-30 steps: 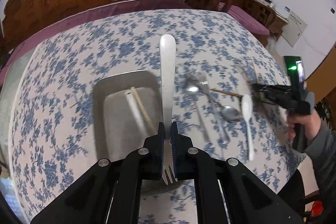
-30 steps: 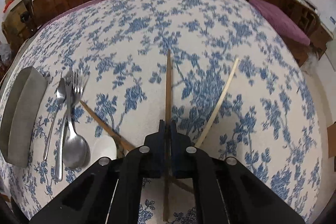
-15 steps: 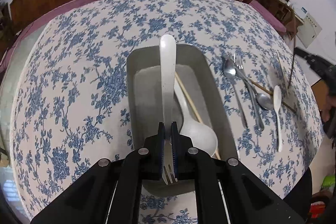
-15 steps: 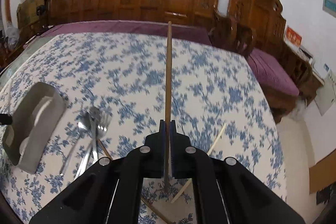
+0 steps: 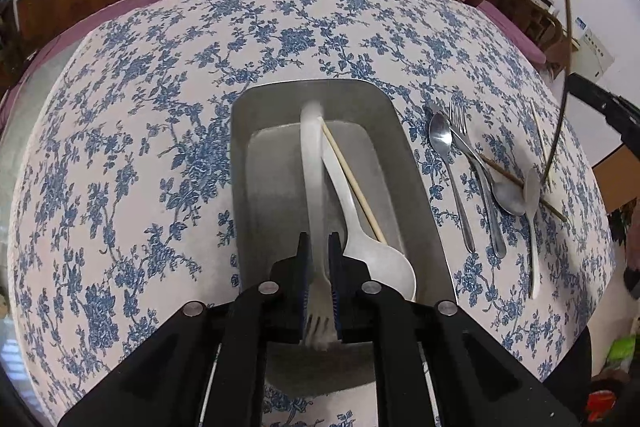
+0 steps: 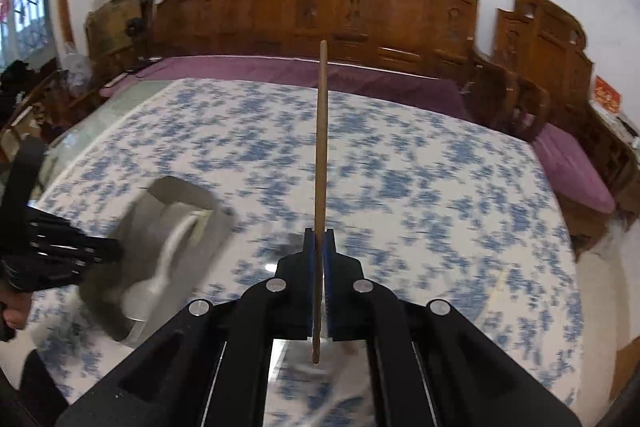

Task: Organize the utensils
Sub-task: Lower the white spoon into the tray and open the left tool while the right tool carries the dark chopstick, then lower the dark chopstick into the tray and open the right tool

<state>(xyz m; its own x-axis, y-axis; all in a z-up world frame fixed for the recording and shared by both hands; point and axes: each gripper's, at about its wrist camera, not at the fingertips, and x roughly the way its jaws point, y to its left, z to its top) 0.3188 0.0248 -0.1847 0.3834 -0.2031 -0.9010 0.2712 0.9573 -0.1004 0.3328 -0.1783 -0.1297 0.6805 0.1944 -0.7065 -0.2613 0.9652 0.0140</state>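
My left gripper [image 5: 320, 247] is shut on a white plastic fork [image 5: 311, 163], handle pointing forward, low inside the grey metal tray [image 5: 408, 155]. A white spoon [image 5: 360, 227] and a pale chopstick [image 5: 352, 183] lie in the tray. My right gripper [image 6: 319, 247] is shut on a brown chopstick [image 6: 321, 147], held upright above the table; it also shows at the right edge of the left wrist view [image 5: 562, 87]. The tray also shows blurred at the left of the right wrist view [image 6: 208, 203].
Right of the tray on the blue-flowered tablecloth [image 5: 140, 147] lie metal spoons [image 5: 440, 139], a metal fork [image 5: 460, 123], a white spoon [image 5: 532, 195], a brown chopstick [image 5: 516, 179] and a pale chopstick [image 5: 538, 131]. Carved wooden chairs [image 6: 360, 7] ring the table.
My left gripper carried the white fork from right of the tray to over it and lowered it inside. My right gripper lifted the brown chopstick off the table and swung left.
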